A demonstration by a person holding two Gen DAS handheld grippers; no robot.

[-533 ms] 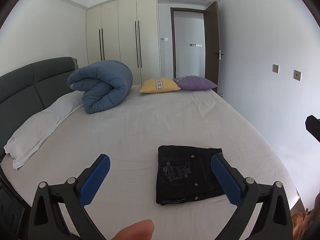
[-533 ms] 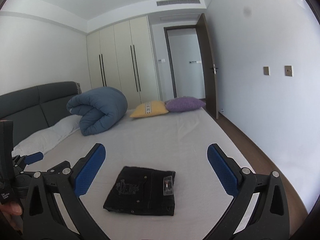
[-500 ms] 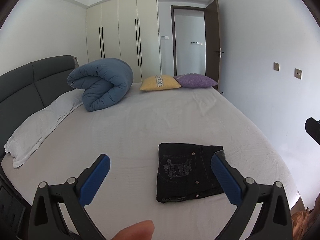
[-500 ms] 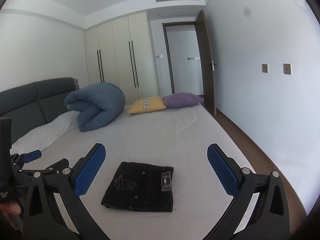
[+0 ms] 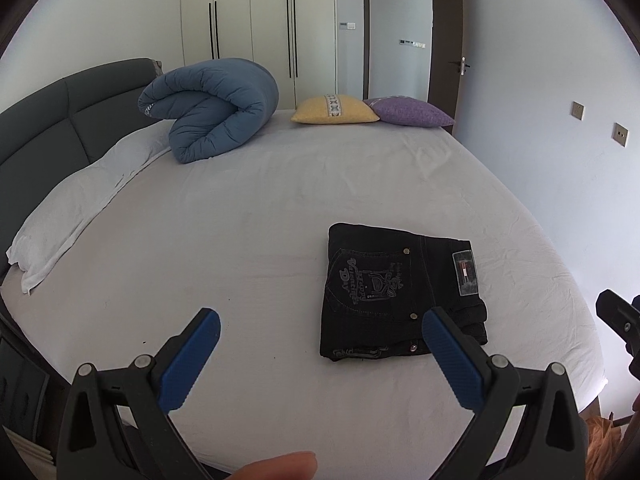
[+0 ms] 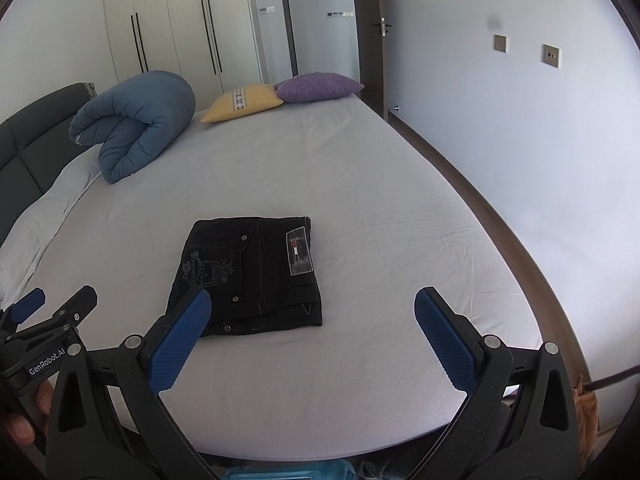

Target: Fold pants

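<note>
White-sheeted bed (image 5: 280, 184) carries the dark folded denim pants (image 5: 396, 296) near its foot edge, so I judge folding done and hold my left tongs (image 5: 320, 354) and right tongs (image 6: 312, 336) wide, clear above.

Folded pants (image 5: 396, 300) lie on the bed (image 5: 260, 216), just ahead of the left gripper (image 5: 320, 352), beyond its right jaw, and ahead of the right gripper (image 6: 312, 340), past its left jaw. Far beyond the jaws, a rolled duvet (image 5: 212, 108) sits to the left on a pillow (image 5: 80, 208), and two cushions (image 5: 372, 110) lie side by side at the bed's far edge.
</note>
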